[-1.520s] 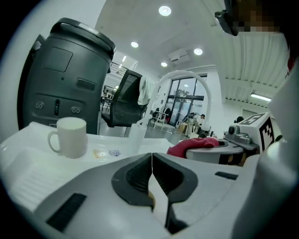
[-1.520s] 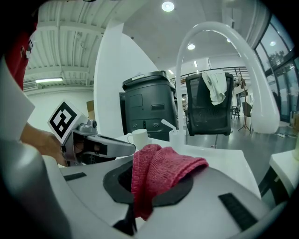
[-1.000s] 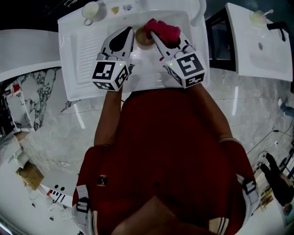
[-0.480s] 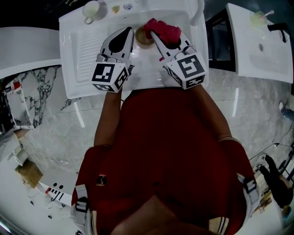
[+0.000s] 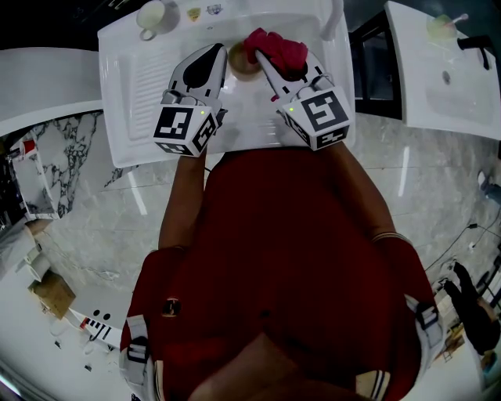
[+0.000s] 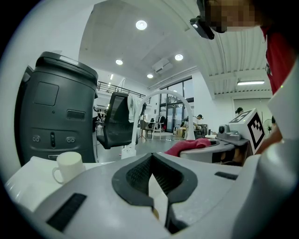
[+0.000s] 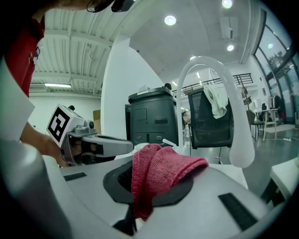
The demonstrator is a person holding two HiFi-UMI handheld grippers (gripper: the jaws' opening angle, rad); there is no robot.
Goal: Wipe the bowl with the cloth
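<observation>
Bowl in the sink, both grippers closed beside it.
We note the small tan bowl [image 5: 241, 63] sitting in the white sink [image 5: 125, 117], between the two gripper tips. The right gripper [image 5: 261, 59] is clamped on the red cloth [image 5: 278, 47], which bunches against the bowl's right edge. The left gripper [image 5: 222, 53] has its jaws together, tip at the bowl's left edge; we cannot tell whether it pinches the rim. A white mug [image 5: 151, 16] stands at the sink's far-left corner.
</observation>
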